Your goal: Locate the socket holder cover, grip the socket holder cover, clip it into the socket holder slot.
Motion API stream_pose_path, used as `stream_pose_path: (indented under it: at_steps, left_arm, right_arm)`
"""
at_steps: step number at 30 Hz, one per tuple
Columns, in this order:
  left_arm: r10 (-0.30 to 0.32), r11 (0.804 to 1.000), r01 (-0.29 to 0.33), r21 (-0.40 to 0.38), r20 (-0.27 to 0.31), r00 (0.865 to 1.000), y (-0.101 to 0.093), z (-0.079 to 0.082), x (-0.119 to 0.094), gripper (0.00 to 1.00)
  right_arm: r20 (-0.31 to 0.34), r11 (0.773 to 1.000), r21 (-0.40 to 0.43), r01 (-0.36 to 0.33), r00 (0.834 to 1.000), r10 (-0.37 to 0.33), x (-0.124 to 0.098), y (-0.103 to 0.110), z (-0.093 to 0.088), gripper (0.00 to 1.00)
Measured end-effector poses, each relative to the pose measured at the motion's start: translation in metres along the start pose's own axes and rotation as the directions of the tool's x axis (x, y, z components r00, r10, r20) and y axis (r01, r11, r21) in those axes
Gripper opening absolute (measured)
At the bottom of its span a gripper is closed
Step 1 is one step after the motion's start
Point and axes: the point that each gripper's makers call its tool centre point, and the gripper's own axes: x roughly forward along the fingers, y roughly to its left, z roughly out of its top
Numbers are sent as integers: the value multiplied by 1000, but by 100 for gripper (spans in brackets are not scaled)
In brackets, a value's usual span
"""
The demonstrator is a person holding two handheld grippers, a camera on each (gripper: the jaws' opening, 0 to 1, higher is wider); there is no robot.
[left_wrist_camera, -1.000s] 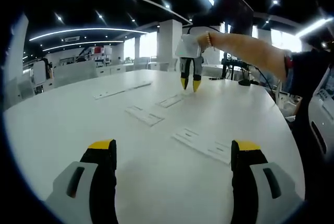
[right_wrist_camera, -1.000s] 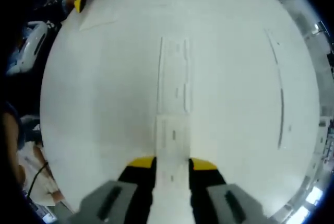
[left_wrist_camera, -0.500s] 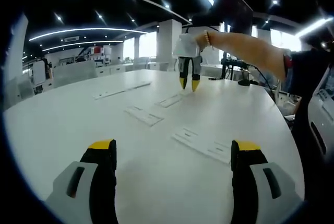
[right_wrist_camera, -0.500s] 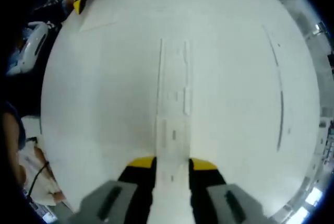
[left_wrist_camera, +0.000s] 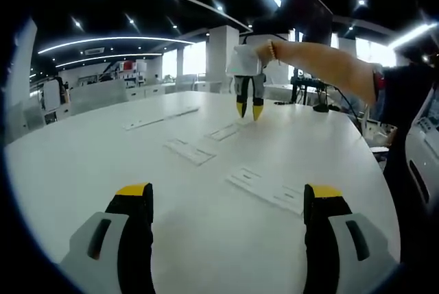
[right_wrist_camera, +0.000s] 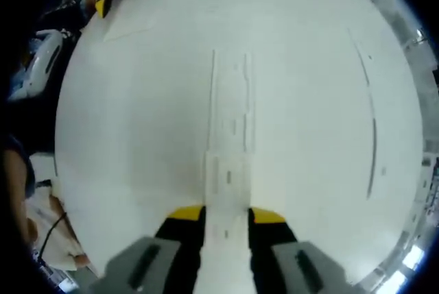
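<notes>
Left gripper view, own gripper: the left gripper (left_wrist_camera: pixel 226 201) is hovering low over the white desk (left_wrist_camera: pixel 82 170), jaws spread wide with nothing between them; I judge it is waiting in reserve, clear of the work.
Left gripper view, parts on the desk: several flat white socket holder strips are lying apart on the desk; one strip (left_wrist_camera: pixel 266 190) is lying just ahead of the left gripper's right jaw, another (left_wrist_camera: pixel 188 151) toward the middle, and a long one (left_wrist_camera: pixel 161 118) toward the far edge.
Left gripper view, other gripper: the right gripper (left_wrist_camera: pixel 249 107) is pointing straight down over a strip (left_wrist_camera: pixel 223 131) toward the far side, carried by a person's outstretched arm (left_wrist_camera: pixel 322 68); the vertical pose suits pressing a part downward.
Right gripper view, own gripper: the right gripper (right_wrist_camera: pixel 226 213) is pinching the socket holder cover (right_wrist_camera: pixel 226 181), a small white plate running out from between the narrow-set jaws.
Right gripper view, task thing: the cover's free end is lying in line with the long socket holder (right_wrist_camera: pixel 230 105), at its near end; whether it is touching or seated, I cannot tell.
Right gripper view, placement: the cover is being held lengthwise along the holder's slot, probably so its edges meet the rails squarely before clipping.
Right gripper view, far corner: the left gripper's yellow tips (right_wrist_camera: pixel 103 3) are showing beyond the desk's edge, well apart from the holder.
</notes>
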Motion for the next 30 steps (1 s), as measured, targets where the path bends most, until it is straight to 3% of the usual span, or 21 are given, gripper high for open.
stream_pose_path:
  at_steps: [30]
  left_arm:
    - [3,1000,-3,4,6,1000,-1,0,-5,89]
  right_arm:
    - [-23,1000,22,-7,1000,8,2,-1,5,26]
